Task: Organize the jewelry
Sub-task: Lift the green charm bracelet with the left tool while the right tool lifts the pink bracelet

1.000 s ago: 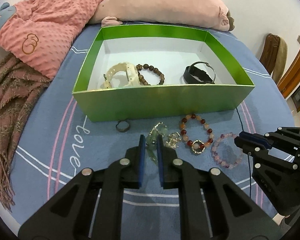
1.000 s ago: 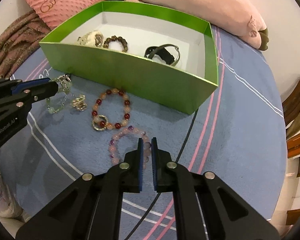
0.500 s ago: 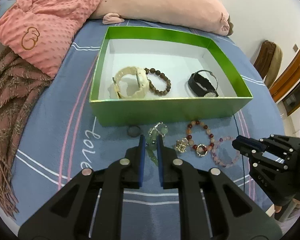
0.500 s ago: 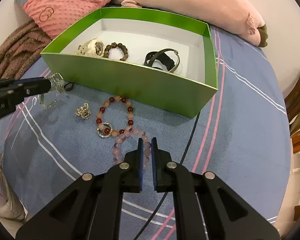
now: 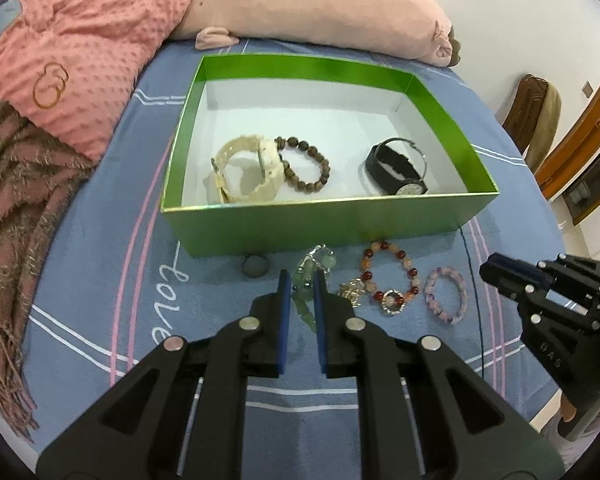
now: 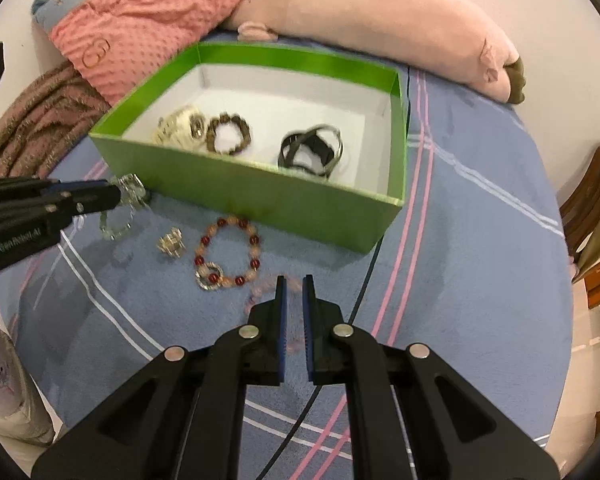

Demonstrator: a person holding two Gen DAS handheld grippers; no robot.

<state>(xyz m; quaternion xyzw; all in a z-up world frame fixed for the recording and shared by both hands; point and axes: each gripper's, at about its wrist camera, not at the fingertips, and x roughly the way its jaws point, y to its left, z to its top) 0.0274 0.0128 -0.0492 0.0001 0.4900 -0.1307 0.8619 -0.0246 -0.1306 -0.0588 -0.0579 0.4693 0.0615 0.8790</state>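
Observation:
My left gripper (image 5: pixel 300 284) is shut on a pale green bead bracelet (image 5: pixel 305 300), which hangs from its tips (image 6: pixel 118 220) just off the blue bedspread. My right gripper (image 6: pixel 294 286) is shut over a pink bead bracelet (image 5: pixel 446 296) that lies on the bedspread. In the left wrist view its tips (image 5: pixel 488 270) stand just right of that bracelet, apart from it. A red and peach bracelet (image 6: pixel 228 252), a silver charm (image 6: pixel 171 243) and a dark ring (image 5: pixel 255 266) lie in front of the green box (image 5: pixel 320 220). The box holds a cream watch (image 5: pixel 248 172), a brown bracelet (image 5: pixel 306 164) and a black watch (image 5: pixel 396 170).
A long pink plush pillow (image 5: pixel 320 8) and a pink dotted blanket (image 5: pixel 72 52) lie behind the box. A brown fringed scarf (image 5: pixel 16 208) lies at the left. A thin black cable (image 6: pixel 364 296) runs across the bedspread on the right. A wooden chair (image 6: pixel 592 200) stands beyond the bed's right edge.
Both grippers have risen, so the box is seen more from above. The green bracelet came up with the left gripper. The pink bracelet stayed on the bedspread.

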